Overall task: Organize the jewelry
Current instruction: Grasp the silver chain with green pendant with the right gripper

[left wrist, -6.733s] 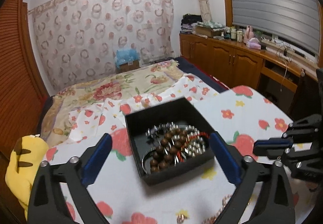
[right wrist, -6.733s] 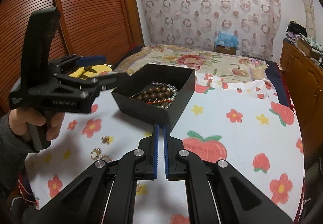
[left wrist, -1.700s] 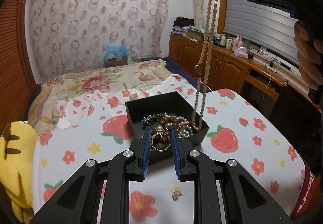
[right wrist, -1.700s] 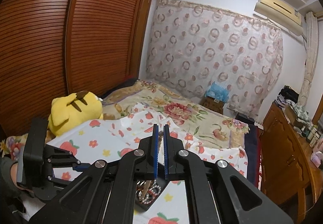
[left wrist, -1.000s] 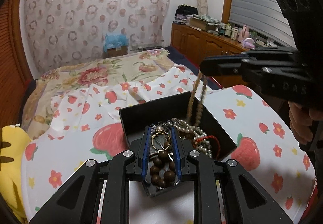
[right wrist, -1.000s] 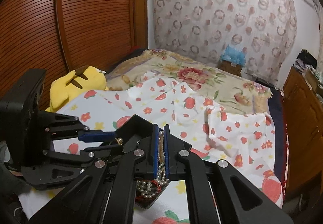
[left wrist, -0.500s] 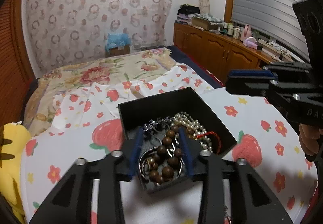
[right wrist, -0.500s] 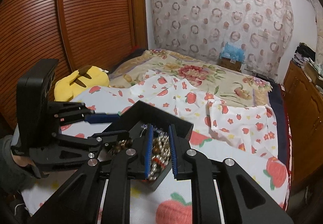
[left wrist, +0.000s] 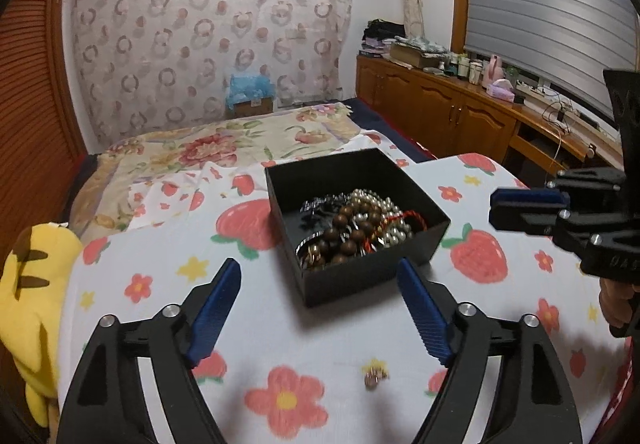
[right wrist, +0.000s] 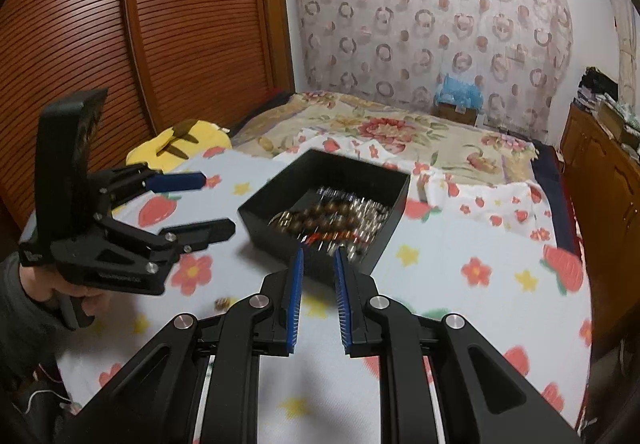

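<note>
While both tools hover empty, left tool (left wrist: pixel 320 308) spreading, right tool (right wrist: pixel 318 300) slightly parted; one box (left wrist: pixel 372 276); one loose ring (left wrist: pixel 372 380).

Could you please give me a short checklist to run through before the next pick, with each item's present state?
1. Left tool holds nothing: ok, its jaws are opening with nothing between them.
2. Right tool holds nothing: ok, a narrow gap shows between its pads.
3. Black box upright on the tablecloth, jewelry inside: ok.
4. Both tools clear of the box: ok, neither touches it.
5. Loose small piece on the cloth remains to collect: not ok, it lies outside the box.
6. More loose jewelry elsewhere on the cloth: cannot tell.
</note>
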The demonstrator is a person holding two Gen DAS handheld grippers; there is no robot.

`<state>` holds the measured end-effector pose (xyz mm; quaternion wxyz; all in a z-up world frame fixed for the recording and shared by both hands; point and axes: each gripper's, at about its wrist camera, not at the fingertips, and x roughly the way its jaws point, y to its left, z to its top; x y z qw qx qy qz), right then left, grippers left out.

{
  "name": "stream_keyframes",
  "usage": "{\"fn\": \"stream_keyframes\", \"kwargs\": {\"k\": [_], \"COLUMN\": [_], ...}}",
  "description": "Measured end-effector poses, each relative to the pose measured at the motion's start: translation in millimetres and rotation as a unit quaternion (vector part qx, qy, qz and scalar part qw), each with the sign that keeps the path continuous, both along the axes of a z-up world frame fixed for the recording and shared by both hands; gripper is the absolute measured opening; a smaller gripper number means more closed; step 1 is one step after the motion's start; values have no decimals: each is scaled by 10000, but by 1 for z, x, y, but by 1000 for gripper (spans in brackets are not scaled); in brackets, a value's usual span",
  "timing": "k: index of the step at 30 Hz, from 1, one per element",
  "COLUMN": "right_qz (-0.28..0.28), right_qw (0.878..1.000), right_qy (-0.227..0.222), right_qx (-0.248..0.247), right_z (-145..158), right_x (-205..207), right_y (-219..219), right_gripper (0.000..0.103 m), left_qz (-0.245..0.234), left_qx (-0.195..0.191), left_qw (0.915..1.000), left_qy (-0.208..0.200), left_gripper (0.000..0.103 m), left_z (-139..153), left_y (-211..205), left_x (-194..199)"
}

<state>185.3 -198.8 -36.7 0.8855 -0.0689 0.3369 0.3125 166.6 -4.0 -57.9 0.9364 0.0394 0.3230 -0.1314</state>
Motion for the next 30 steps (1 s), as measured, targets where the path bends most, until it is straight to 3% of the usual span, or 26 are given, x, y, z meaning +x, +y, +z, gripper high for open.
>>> {"fn": "stream_keyframes", "kwargs": {"k": [14, 17, 30], "right_qz": [136, 238, 700], "right_qw": [9992, 9985, 9919], "right_qy": [353, 476, 978], "right_qx": [-133, -130, -399], "right_z": [-36, -45, -73], "right_x": [-44, -53, -77], "right_y": [20, 30, 67], "right_gripper": [18, 29, 29], "left_qz": [133, 151, 149], "left_qx": [0, 0, 46], "left_qw": [9999, 9998, 9995], "left_qy": [110, 157, 280], "left_gripper": [82, 82, 82], "left_z": [-16, -22, -33], "left_y": [17, 24, 43], "left_x": [-49, -58, -80]}}
